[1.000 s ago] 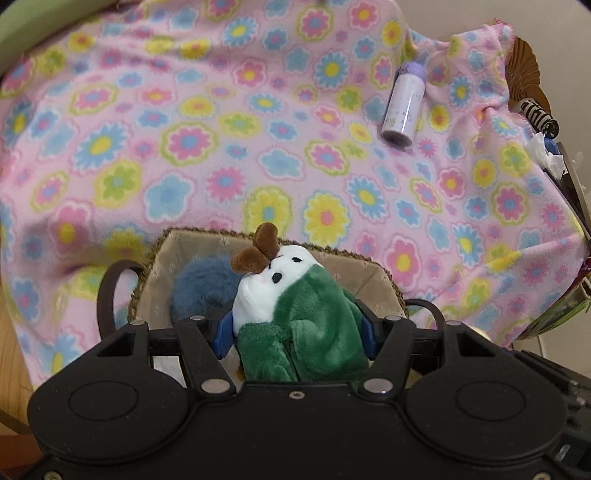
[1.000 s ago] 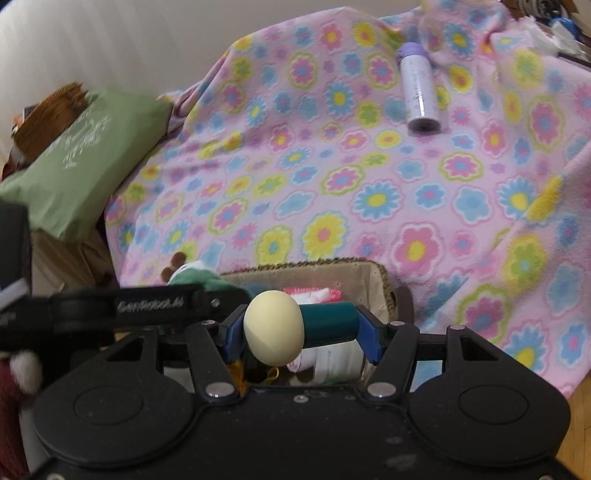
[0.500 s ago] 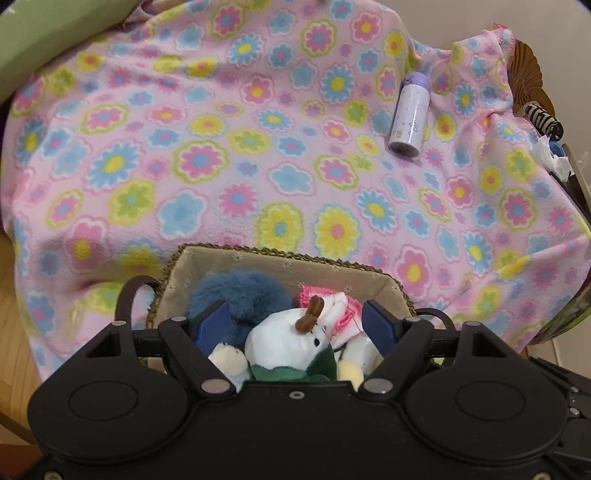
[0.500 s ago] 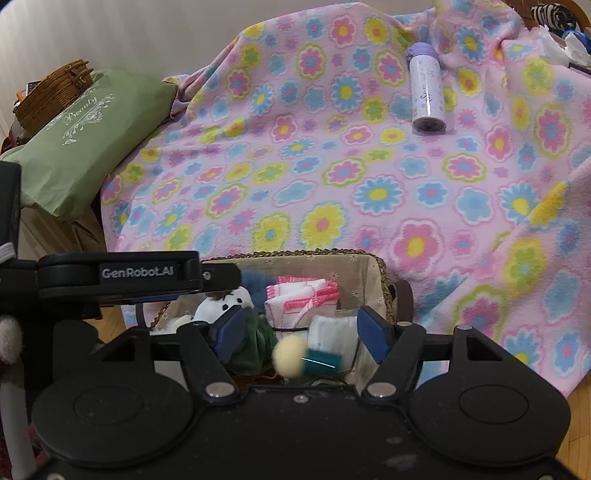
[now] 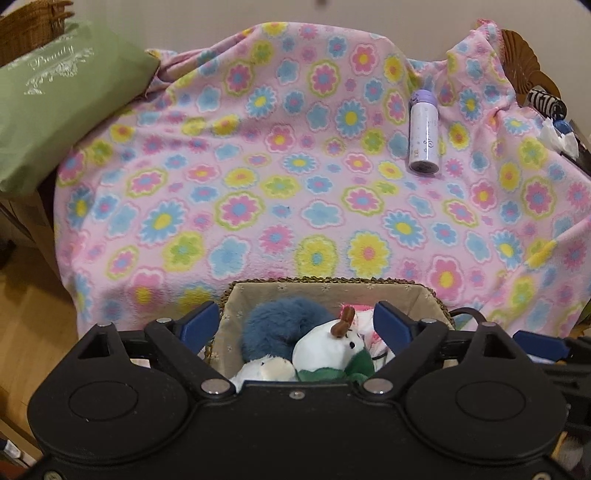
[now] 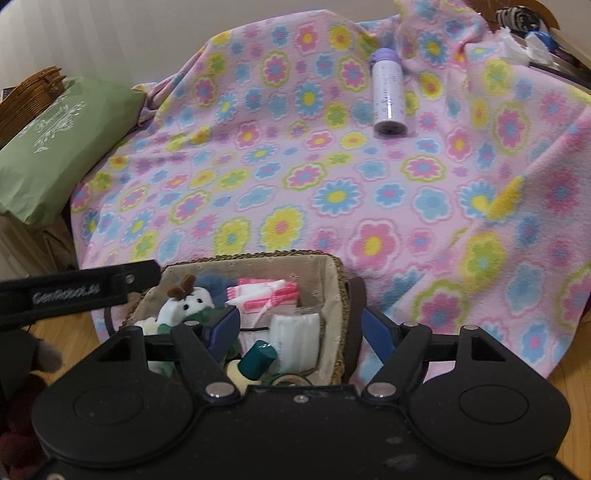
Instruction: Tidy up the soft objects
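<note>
Left claw (image 5: 295, 325): jaws opening, nothing between the pads, above the basket.
Right claw (image 6: 299, 328): jaws opening, pads clear of everything, over the basket's right half.
Basket (image 5: 325, 286): at the near edge of the flowered blanket (image 5: 295, 177).
Plush toy (image 5: 328, 350): white and green, lying in the basket beside a blue fluffy toy (image 5: 280, 325).
Folded cloths (image 6: 266, 295): pink-striped, in the basket.
Bottle (image 5: 424, 136): lying on the blanket, well apart from the basket.

The left gripper's black body (image 5: 295, 424) is hiding the woven basket's (image 5: 325, 282) near half — the white-and-green plush toy's (image 5: 328, 347) lower body is disappearing behind it; the wicker hamper (image 5: 26, 22) is being cropped at the frame's corner.
</note>
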Available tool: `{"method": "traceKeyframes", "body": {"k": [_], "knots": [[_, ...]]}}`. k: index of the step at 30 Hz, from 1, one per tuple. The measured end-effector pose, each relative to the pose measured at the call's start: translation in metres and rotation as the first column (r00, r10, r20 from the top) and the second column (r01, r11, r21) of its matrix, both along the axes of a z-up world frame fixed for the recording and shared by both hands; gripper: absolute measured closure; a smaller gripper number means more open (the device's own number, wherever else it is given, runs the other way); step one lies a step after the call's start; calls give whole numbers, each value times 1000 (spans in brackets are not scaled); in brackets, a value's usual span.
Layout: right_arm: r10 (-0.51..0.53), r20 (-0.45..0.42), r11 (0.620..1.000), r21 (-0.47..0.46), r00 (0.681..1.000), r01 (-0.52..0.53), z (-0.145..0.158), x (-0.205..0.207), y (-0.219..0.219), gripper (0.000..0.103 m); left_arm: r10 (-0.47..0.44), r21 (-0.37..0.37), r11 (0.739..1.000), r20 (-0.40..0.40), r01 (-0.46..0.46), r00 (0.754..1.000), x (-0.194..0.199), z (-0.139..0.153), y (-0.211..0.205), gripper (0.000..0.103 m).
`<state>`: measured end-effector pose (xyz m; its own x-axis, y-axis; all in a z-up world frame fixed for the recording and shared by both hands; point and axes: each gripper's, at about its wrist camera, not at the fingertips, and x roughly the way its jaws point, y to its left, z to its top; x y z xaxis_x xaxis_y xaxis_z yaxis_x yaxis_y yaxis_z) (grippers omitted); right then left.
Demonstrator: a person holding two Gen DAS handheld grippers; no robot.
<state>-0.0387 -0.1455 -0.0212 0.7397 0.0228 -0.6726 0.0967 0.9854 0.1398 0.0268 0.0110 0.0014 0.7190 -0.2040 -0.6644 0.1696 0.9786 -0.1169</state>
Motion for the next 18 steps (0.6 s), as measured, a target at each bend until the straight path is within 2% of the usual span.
{"method": "traceKeyframes", "body": {"k": [6,8,18], "knots": [[-26,10,1000,-16,1000,26,1,-3,-1,24,11,21,1000,0,-11,1000,-7,0,1,13],[-33,12,999,-21,999,33,1,-4,-1,22,20,34,999,-2,-20,1000,-8,0,1,7],[-45,11,998,-35,999,45,1,-5,-3,17,20,51,999,-7,-19,1000,-14,-5,1,4]]}}
